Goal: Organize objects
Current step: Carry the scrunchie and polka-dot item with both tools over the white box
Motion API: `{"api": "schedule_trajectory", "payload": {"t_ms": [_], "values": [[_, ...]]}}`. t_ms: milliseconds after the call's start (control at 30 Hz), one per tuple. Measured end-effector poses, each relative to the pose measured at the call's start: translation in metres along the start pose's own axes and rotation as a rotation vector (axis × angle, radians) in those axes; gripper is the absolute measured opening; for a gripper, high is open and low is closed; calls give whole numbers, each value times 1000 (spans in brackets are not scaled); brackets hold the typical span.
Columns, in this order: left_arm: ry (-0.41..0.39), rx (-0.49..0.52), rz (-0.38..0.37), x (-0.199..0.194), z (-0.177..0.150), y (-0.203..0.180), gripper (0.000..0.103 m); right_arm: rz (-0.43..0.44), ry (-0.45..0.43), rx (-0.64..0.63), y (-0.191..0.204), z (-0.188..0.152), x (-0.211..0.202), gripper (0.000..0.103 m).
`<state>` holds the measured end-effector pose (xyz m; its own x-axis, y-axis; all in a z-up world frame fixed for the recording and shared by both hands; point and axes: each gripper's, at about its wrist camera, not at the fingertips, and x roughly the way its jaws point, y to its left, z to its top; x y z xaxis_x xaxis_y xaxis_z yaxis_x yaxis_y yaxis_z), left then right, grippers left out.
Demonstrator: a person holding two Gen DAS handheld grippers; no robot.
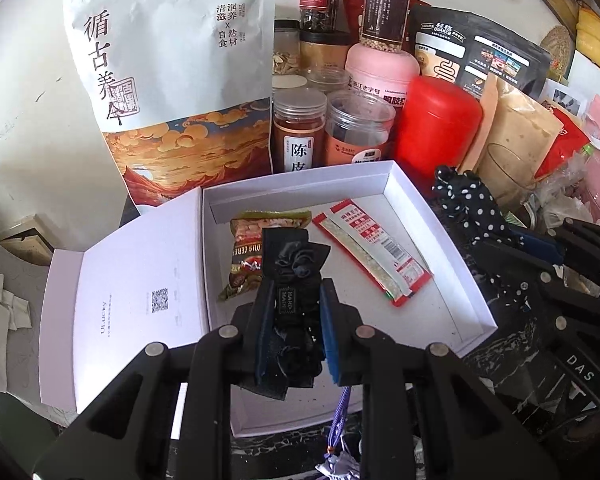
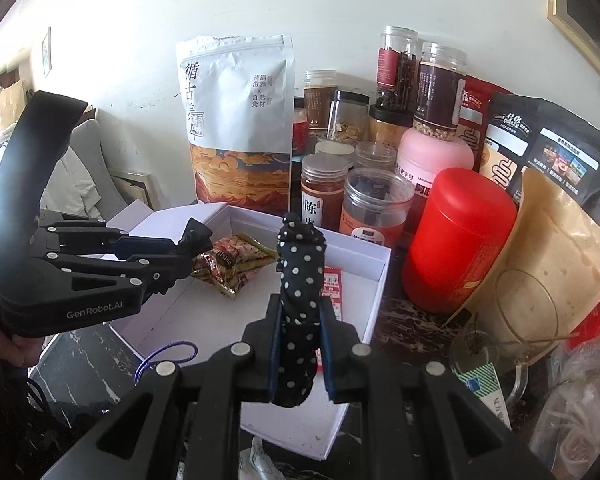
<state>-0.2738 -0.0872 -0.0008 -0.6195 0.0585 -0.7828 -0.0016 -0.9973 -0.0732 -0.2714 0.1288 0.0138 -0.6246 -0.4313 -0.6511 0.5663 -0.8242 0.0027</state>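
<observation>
At far left, the white box's lid [image 1: 140, 300] lies folded open on the dark marble bench [image 2: 404, 320], with a tall white pouch [image 1: 172, 80] standing behind it against the wall. The left gripper [image 1: 294, 304] angles down over the open white box [image 1: 440, 248], its jaws pinching a black fabric hair bow [image 1: 292, 264] that juts up and forward between the blue pads; a purple cord [image 1: 340, 420] dangles beneath. In the right wrist view a hand [image 2: 16, 348] is just visible at the left edge, gripping that tool from below. Inside the box, beneath the bow, lies a snack packet [image 1: 244, 248], and beside it to the right a red-and-white sachet [image 1: 376, 256]. Further right, the right gripper [image 2: 300, 336] tilts down at the box's near edge, its jaws clamped on a black polka-dot cloth [image 2: 300, 280] held upright. Behind the box stand clear plastic jars [image 1: 300, 136], a pink canister [image 1: 380, 68] and a red canister [image 1: 436, 128]; a black pouch [image 1: 480, 52], a tan pouch [image 2: 556, 248] and a glass mug [image 2: 516, 332] crowd the right side
</observation>
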Motion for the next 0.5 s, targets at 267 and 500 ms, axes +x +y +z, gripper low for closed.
{"api": "schedule_trajectory", "payload": {"t_ms": [267, 500], "values": [[-20, -1, 34, 21, 29, 7, 21, 4, -19, 4, -6, 26, 20, 16], [-29, -13, 45, 40, 51, 17, 21, 2, -17, 0, -13, 47, 40, 16]]}}
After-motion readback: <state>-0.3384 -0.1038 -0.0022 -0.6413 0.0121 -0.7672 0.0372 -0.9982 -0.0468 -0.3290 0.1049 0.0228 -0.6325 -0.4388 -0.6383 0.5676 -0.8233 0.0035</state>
